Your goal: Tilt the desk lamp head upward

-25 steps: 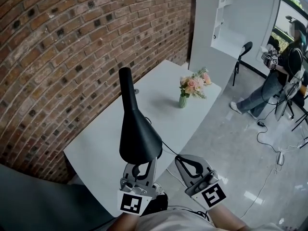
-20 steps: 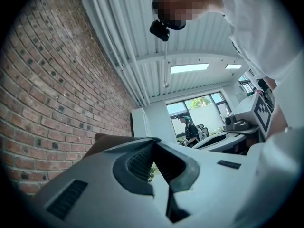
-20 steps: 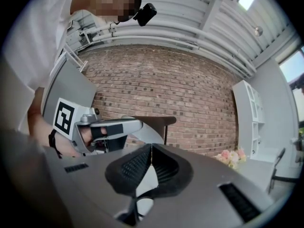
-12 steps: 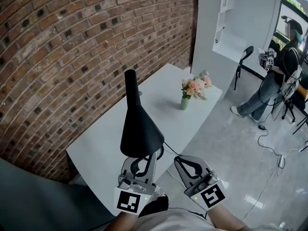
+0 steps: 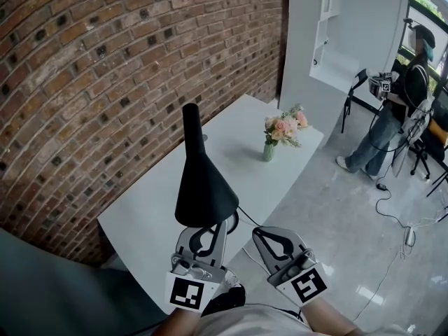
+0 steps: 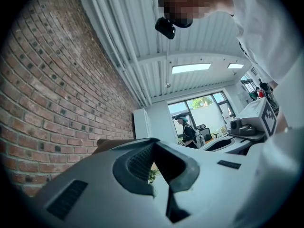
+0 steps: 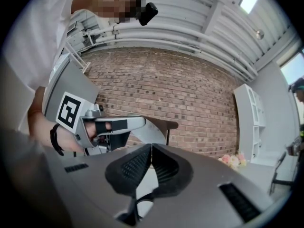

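as far as writing can be read: no brand or word is legible anywhere; the only print is the square black-and-white marker on each gripper's cube.
tabletop: a white tabletop [image 5: 140, 215] set against a red brick wall [image 5: 91, 68].
room: pale glossy floor [image 5: 336, 208], a white shelf unit [image 5: 329, 26] past the far end of the tabletop, cables [image 5: 392, 201] trailing on the floor, a ribbed white ceiling with lit panels in the gripper views.
other things: a small green vase [image 5: 269, 150] of pink flowers [image 5: 282, 127] stands upright toward the tabletop's far end; a person [image 5: 399, 110] stands well off at the right.
desk lamp head: a black cone [image 5: 203, 184] at the near part of the tabletop, narrow neck up, wide mouth down toward the near edge; a thin black cord [image 5: 245, 219] runs out from under it.
left gripper: the left gripper [image 5: 208, 231] has its tips pressed together on nothing, as its own view shows [image 6: 153, 144]; in the head view it sits just under the cone's rim, and whether it touches the rim cannot be told.
right gripper: the right gripper [image 5: 262, 235] is just beside the left one, to the right of the cone and apart from it; its jaws meet at the tip with nothing between [image 7: 151, 148].
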Demonstrator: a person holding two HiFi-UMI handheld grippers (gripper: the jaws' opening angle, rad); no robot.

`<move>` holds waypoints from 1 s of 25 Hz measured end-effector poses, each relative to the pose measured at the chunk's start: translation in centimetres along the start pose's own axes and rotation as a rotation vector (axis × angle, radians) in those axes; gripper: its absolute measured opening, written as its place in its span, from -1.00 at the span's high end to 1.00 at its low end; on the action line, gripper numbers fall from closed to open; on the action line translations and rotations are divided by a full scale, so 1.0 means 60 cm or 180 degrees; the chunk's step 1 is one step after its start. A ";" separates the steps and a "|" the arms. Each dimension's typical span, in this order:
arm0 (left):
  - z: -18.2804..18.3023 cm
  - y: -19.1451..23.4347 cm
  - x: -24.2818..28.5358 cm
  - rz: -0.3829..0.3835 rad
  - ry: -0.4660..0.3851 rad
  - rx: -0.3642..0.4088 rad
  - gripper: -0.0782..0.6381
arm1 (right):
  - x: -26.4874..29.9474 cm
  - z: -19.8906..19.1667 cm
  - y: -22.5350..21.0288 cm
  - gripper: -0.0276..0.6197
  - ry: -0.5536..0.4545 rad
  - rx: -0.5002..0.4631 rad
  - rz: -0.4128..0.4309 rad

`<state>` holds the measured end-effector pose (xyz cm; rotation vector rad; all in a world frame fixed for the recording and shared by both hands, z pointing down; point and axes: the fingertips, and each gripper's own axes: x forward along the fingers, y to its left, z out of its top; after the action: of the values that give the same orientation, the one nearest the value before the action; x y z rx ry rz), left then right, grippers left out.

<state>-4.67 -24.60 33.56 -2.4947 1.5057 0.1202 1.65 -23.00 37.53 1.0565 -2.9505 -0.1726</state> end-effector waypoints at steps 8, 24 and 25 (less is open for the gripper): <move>0.011 0.002 0.002 -0.0004 -0.0006 0.0016 0.76 | 0.004 0.004 0.005 0.86 -0.0018 0.0008 0.0031; -0.019 -0.010 -0.024 0.0048 0.0089 0.0015 0.76 | -0.004 0.002 0.021 0.86 0.0000 0.0051 0.0083; -0.021 -0.011 -0.027 0.0057 0.0103 0.0007 0.76 | -0.005 0.003 0.022 0.86 0.0000 0.0051 0.0090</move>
<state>-4.90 -23.20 35.20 -2.4934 1.5402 0.0816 1.02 -21.76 37.53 1.0159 -2.9700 -0.1492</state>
